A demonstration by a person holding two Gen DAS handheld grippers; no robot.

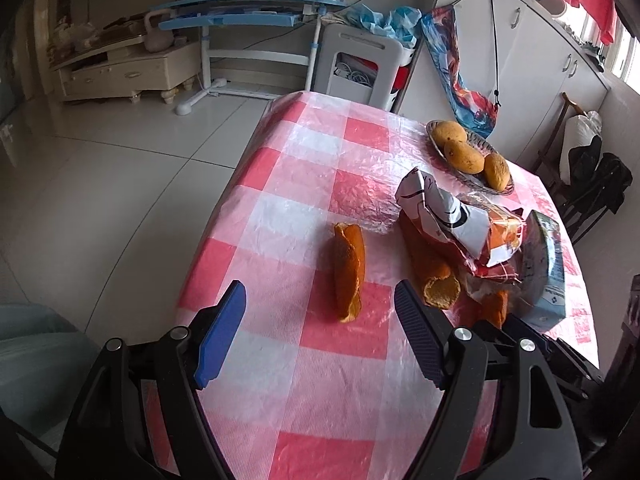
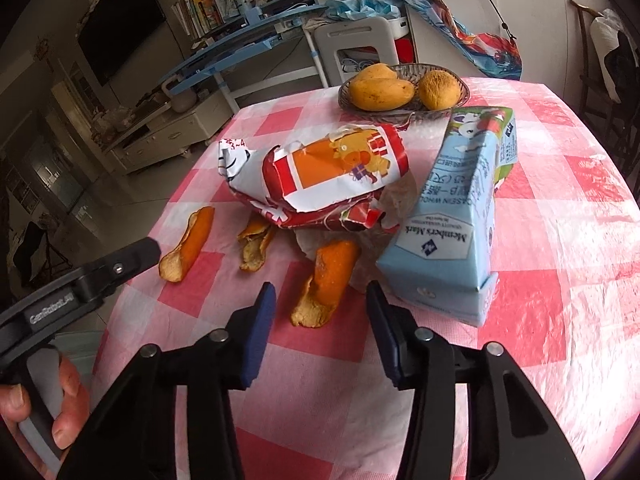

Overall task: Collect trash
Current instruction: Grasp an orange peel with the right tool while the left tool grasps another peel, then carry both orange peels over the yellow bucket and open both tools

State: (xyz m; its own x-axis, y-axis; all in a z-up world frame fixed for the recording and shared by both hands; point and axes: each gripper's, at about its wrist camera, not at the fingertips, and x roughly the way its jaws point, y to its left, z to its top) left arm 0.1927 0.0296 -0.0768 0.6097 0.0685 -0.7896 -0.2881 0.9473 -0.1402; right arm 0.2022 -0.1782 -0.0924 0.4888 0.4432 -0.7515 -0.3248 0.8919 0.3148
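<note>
Your left gripper (image 1: 320, 336) is released, jaws wide, with one orange peel (image 1: 349, 272) lying on the checked tablecloth (image 1: 340, 400) just ahead between its fingertips. Only your right wrist view shows your left hand (image 2: 48, 400) on the handle, plus a third, curled peel (image 2: 256, 246). Your right gripper (image 2: 320, 332) is also unclenched, narrower, with another peel (image 2: 326, 284) just ahead between its tips, untouched. The blue milk carton (image 2: 452, 220) stands just right of that finger; the crumpled wrapper (image 2: 328, 176) and fruit basket (image 2: 344, 98) lie beyond.
</note>
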